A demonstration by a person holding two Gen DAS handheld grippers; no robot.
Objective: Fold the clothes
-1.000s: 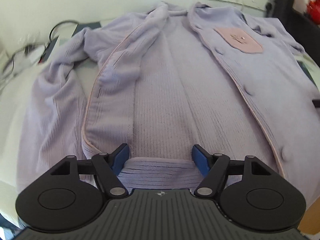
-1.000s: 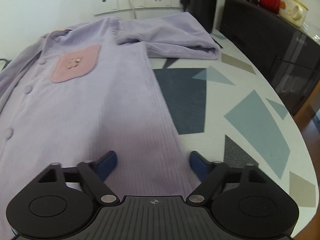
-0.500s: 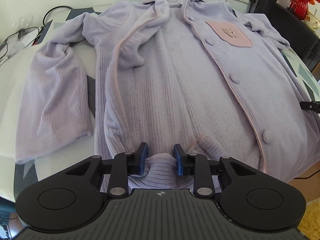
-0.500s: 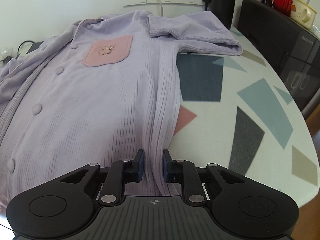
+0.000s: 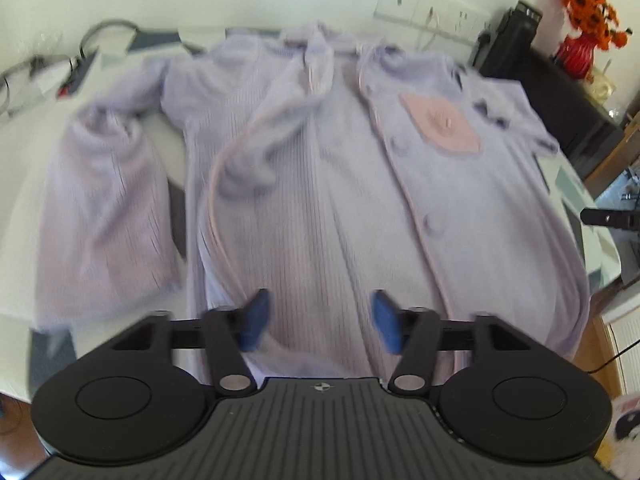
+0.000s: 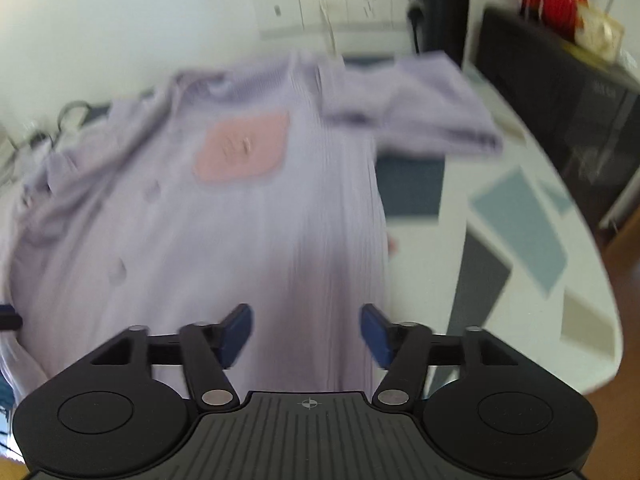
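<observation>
Both views are blurring with motion, so the fine ribbing of the fabric and the small ornament on the pocket are hard to make out. The lilac cardigan is lying spread out, front up and partly unbuttoned, on the counter, its hem passing out of sight beneath the black housings of both tools. The cloth is a soft, vertically ribbed knit edged with pale pink piping; a pink chest pocket and round covered buttons are showing along the placket. One sleeve is lying crumpled beside the body, and the other sleeve is lying folded across the far corner. The left tongs are standing wide apart over the hem, holding nothing; the right tongs are likewise spread open above the side edge. The counter is oval, white, and patterned with grey and teal angular patches. A red vase of orange flowers is standing on a dark cabinet, partly cut off by the frame edge.
</observation>
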